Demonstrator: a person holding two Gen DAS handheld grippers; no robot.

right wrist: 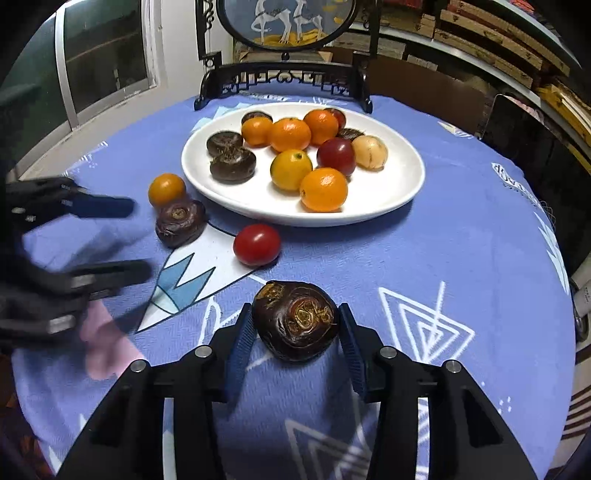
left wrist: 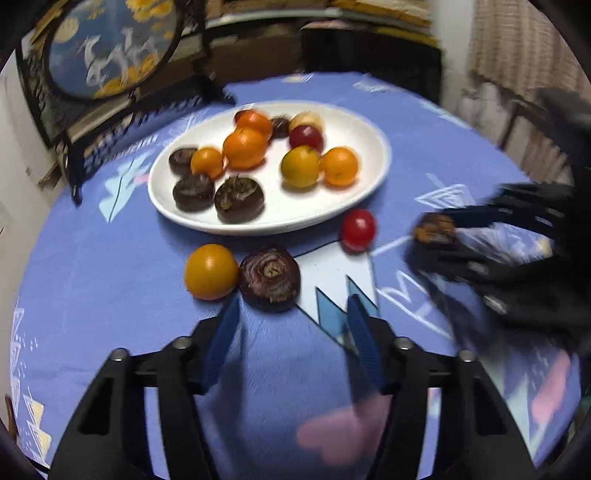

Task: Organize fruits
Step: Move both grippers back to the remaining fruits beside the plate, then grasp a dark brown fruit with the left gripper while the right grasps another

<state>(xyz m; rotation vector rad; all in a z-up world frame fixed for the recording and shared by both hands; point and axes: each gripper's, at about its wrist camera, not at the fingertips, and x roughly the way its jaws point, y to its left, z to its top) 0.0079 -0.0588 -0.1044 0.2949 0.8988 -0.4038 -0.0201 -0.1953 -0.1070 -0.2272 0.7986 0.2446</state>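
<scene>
A white oval plate (left wrist: 369, 173) (right wrist: 402, 192) holds several oranges, dark water chestnuts and red tomatoes. On the blue cloth in front of it lie a yellow-orange fruit (left wrist: 211, 271) (right wrist: 167, 189), a dark water chestnut (left wrist: 269, 277) (right wrist: 180, 221) and a red tomato (left wrist: 357, 230) (right wrist: 256, 244). My left gripper (left wrist: 292, 301) (right wrist: 135, 238) is open, its tips just short of that chestnut, with nothing between them. My right gripper (right wrist: 295, 314) (left wrist: 428, 243) is shut on another water chestnut (right wrist: 295, 325) (left wrist: 434, 227), low over the cloth, with both pads against its sides.
A round painted screen on a dark carved stand (left wrist: 110, 48) (right wrist: 284, 22) stands on the table behind the plate. The round table's edge curves close on the right (right wrist: 554, 258). Shelves and boxes (right wrist: 498, 40) line the far wall.
</scene>
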